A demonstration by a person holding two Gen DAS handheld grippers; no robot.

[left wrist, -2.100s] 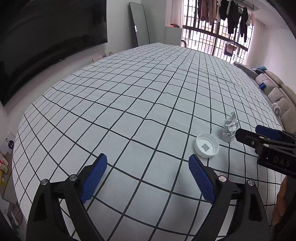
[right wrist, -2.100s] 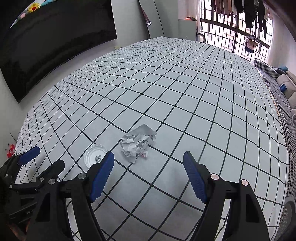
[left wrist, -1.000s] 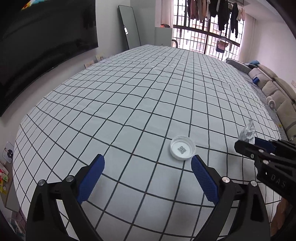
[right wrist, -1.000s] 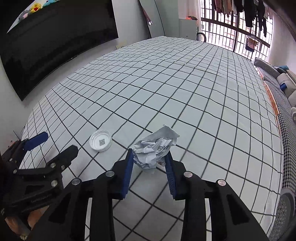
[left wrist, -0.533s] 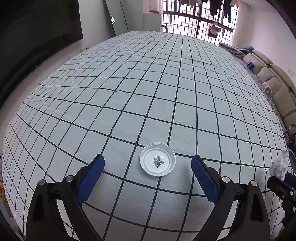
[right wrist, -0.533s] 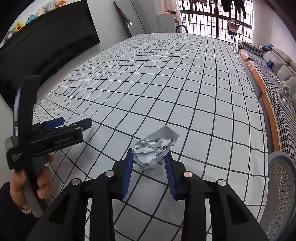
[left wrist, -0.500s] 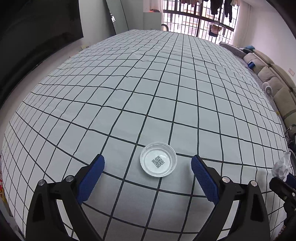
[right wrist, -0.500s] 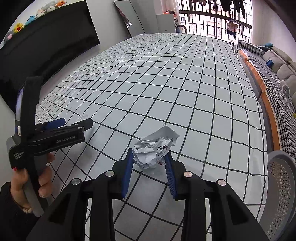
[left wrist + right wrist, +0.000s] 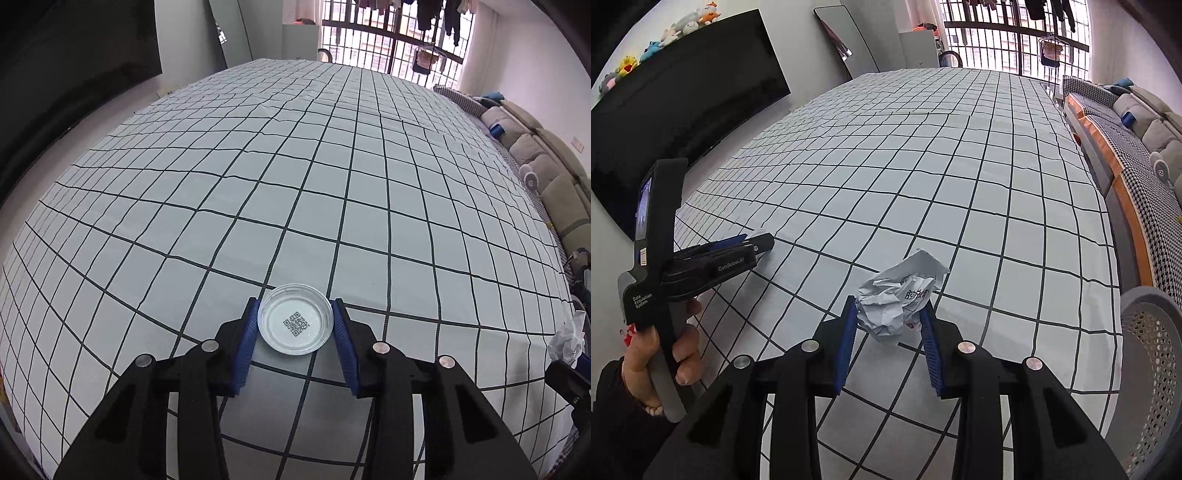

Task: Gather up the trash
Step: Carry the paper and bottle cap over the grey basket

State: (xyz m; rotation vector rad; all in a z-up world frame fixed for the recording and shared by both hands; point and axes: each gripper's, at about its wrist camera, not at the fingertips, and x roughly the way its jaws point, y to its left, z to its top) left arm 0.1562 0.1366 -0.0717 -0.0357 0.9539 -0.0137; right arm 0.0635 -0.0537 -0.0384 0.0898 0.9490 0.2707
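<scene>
So the left gripper (image 9: 295, 325) is pointed steeply down at the grid-patterned table (image 9: 332, 166), and its blue fingers (image 9: 246, 343) are closing in on a small clear plastic lid (image 9: 294, 324) with a QR code printed inside. The lid sits flat on the cloth right between the pads, which look like they're touching its rim on both sides. That thing is going to be super light and kind of slick, plus shallow, so I'd guess the only real hold is across the rim at its widest point, exactly where the fingers are. Squeeze too hard and thin plastic like that could flex or pop out sideways. The right gripper (image 9: 889, 325) is also tilted down, and it's clamped on a crumpled paper ball (image 9: 894, 302) with some printed text on it, held off the table from the look of it. Paper like that is soft and squashy, weighs nothing, and grips easily wherever you pinch it. There's a grey perforated bin (image 9: 1156, 332) at the lower right of the right wrist view, just past the table edge, which is probably where both bits go. From that same view you can see the person's hand (image 9: 661, 354) wrapped around the left gripper's handle, sleeve dark.
</scene>
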